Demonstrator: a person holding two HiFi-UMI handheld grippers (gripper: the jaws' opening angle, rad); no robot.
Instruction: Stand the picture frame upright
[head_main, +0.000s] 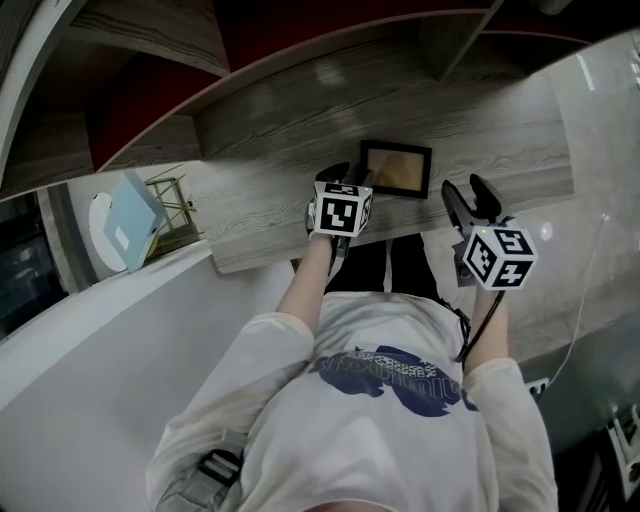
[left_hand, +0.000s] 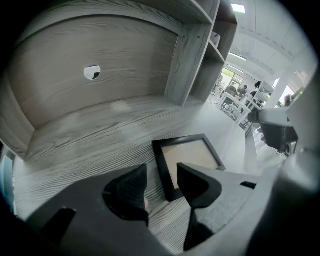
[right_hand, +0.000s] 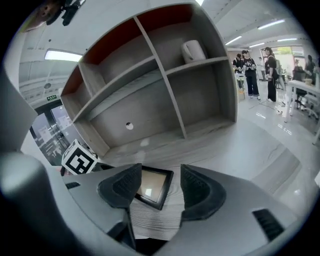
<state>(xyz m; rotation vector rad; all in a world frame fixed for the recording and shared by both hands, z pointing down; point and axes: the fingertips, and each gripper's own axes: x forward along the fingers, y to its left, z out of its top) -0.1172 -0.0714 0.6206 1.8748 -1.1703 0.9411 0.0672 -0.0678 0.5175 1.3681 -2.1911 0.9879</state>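
Observation:
A black picture frame (head_main: 396, 168) with a tan picture lies flat on the grey wooden desk (head_main: 270, 180), near its front edge. In the left gripper view the frame (left_hand: 187, 157) lies just beyond and right of the jaws. My left gripper (head_main: 346, 180) hovers at the frame's left edge, open, nothing between its fingers (left_hand: 131, 192). My right gripper (head_main: 470, 196) stands right of the frame, open and empty. In the right gripper view the frame (right_hand: 152, 186) shows between the two fingers (right_hand: 197, 192), farther off.
The desk sits inside a grey shelving unit (right_hand: 165, 80) with a back panel that has a round cable hole (left_hand: 91, 73). A white floor (head_main: 120, 330) lies left of the desk. A light blue object (head_main: 128, 220) stands by the desk's left end.

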